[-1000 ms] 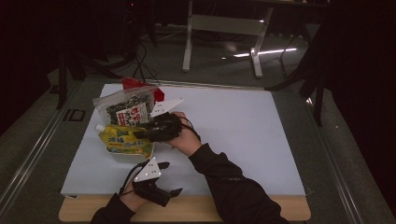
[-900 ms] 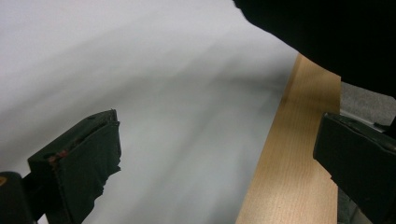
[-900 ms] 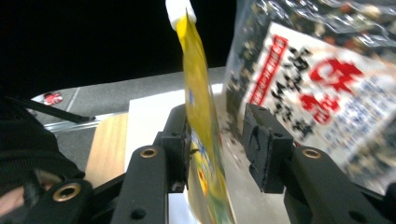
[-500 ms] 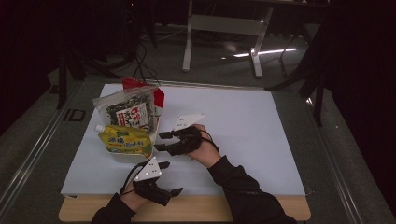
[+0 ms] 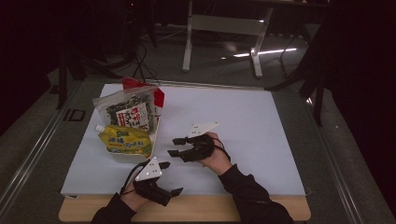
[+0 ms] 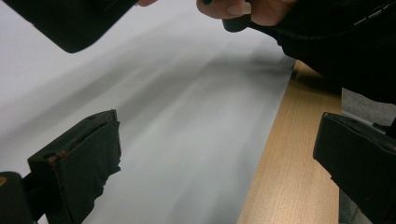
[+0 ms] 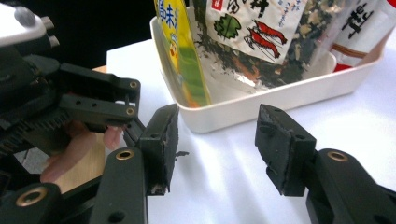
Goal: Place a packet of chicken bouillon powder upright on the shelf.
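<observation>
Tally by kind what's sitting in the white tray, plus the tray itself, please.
Yellow spouted pouch: 1
Clear seaweed-mix bag: 1
Red packet, mostly hidden behind: 1
White tray: 1
Total: 4

"ID" on the floor [image 5: 74, 115]; pouch print too small.

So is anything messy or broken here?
Nothing is spilled. The packets are overfilling the small white tray: the yellow pouch lies over its front edge and the seaweed bag leans above it. The right tool's pads look frayed.
</observation>
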The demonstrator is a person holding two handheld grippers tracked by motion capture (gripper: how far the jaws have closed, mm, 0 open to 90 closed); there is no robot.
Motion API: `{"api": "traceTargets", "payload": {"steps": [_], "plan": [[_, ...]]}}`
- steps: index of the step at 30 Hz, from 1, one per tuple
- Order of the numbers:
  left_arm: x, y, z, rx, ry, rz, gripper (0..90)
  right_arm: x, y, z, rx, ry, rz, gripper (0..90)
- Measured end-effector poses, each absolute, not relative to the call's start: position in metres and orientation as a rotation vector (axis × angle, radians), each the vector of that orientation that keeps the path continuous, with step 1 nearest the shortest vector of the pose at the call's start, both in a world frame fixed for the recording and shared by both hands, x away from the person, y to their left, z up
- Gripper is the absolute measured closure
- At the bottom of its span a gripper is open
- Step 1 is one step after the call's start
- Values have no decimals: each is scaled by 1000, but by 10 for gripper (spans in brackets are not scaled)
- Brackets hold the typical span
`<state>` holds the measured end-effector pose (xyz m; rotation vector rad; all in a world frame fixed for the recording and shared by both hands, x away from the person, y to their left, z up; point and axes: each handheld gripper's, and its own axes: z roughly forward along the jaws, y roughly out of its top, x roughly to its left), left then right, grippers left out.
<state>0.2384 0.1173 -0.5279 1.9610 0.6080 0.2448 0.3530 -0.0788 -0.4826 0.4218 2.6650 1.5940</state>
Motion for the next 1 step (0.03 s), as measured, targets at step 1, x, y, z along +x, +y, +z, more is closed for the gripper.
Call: {"api": "traceTargets", "payload": {"steps": [1], "plan": [[238,117,-528,1961,608,246,20,353,-80,-483,431,2669,1600,486]]}}
